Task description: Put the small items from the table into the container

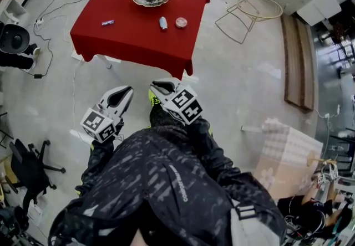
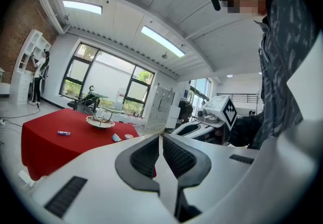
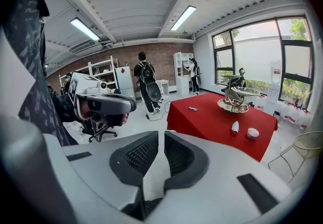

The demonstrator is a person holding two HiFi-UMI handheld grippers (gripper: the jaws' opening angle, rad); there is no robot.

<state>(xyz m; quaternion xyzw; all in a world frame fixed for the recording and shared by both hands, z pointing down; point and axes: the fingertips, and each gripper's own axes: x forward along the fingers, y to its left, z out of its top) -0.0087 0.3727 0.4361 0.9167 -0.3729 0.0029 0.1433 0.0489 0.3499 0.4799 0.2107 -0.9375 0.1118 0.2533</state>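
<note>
The left gripper [image 2: 161,137] has its jaws together with nothing between them. Beyond them a red bench [image 2: 45,142] carries a tiered dish [image 2: 99,121], a small bar [image 2: 63,132], a tube [image 2: 116,137] and what may be a round tin [image 2: 128,136], each apart from the others. The right gripper [image 2: 181,130] hovers at right, beside a dark sleeve [image 2: 247,129].

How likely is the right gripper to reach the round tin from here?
Probably not yet: the right gripper is held near the person's body, with open floor between it and the red table. Nothing blocks the way to the round tin once the person steps closer.
</note>
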